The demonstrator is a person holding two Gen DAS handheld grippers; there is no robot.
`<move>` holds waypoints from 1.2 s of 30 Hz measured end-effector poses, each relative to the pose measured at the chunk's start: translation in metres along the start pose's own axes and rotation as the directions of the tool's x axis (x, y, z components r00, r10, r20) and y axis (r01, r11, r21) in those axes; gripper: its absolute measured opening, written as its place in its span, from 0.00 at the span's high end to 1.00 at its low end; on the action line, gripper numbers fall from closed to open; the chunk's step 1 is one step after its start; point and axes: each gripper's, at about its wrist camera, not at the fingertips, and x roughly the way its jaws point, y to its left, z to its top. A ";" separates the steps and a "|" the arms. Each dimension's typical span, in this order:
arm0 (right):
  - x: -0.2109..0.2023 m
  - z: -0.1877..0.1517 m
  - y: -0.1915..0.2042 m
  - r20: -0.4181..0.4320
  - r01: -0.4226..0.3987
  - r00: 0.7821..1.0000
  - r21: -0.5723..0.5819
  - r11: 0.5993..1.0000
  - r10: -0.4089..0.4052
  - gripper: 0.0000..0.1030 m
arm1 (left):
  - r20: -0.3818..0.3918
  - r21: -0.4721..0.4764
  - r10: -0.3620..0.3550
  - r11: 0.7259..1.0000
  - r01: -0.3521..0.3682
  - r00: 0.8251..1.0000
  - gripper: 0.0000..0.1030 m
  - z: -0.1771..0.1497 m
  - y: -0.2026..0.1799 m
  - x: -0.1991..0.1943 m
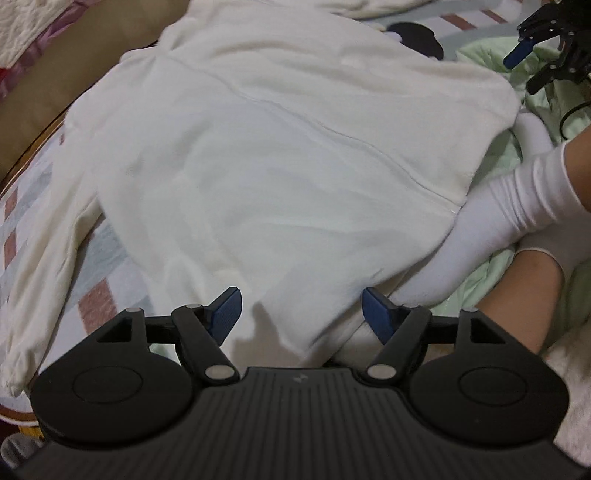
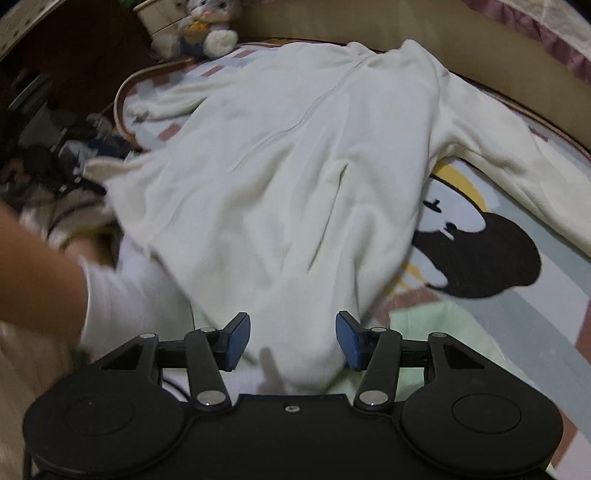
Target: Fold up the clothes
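Note:
A cream zip-up jacket [image 1: 258,147] lies spread on the bed, its zipper seam running diagonally; it also shows in the right wrist view [image 2: 295,166]. One sleeve [image 1: 40,258] trails at the left in the left wrist view, and the other sleeve [image 2: 517,166] stretches right in the right wrist view. My left gripper [image 1: 302,314] is open, its jaws wide apart over the jacket's hem. My right gripper [image 2: 293,341] is open over the other hem corner, and it also shows at the top right of the left wrist view [image 1: 532,55]. Neither holds cloth.
A person's legs in white socks [image 1: 498,229] rest at the jacket's right edge. A pale green blanket [image 2: 443,332] lies under the hem. The bed sheet has a black cartoon print [image 2: 487,251]. A plush toy [image 2: 207,26] sits at the far bed edge.

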 end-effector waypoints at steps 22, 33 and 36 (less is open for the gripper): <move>0.030 0.016 -0.035 0.213 0.068 0.972 0.147 0.987 -0.099 0.76 | 0.170 -0.471 0.341 0.852 -0.228 0.925 0.94 0.036 0.060 -0.005; 0.037 0.032 -0.037 0.107 0.132 0.978 0.332 0.934 -0.176 0.46 | 0.169 -0.546 0.424 0.792 -0.274 0.890 0.94 0.028 0.055 -0.007; 0.049 0.026 -0.019 0.063 0.188 0.975 0.263 0.946 -0.211 0.38 | 0.192 -0.601 0.480 0.747 -0.284 0.856 0.94 0.025 0.057 -0.020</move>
